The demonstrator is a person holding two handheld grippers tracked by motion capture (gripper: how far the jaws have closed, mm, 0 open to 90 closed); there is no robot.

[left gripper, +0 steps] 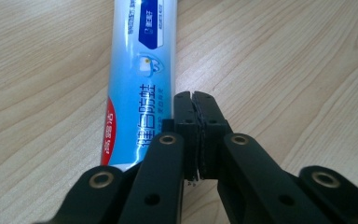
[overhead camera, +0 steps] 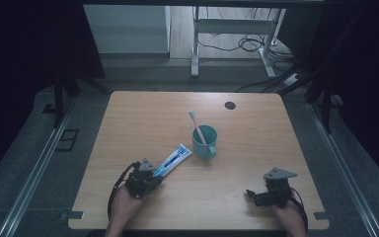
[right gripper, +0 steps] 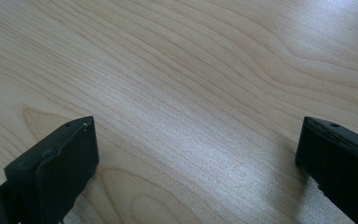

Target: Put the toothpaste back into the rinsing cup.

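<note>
Left gripper view: gripper (left gripper: 196, 100) closed beside toothpaste (left gripper: 142, 70)

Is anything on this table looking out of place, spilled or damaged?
Nothing stands out. The toothbrush stands in the green cup, and the toothpaste tube lies flat on the wooden table. No spill or damage shows.

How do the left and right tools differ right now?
The left tool has its jaws pressed together, while the right tool has them spread wide. The left tool sits at the toothpaste tube, its tips beside the tube's edge; the right tool sits over bare table. Both are black and held low.
</note>
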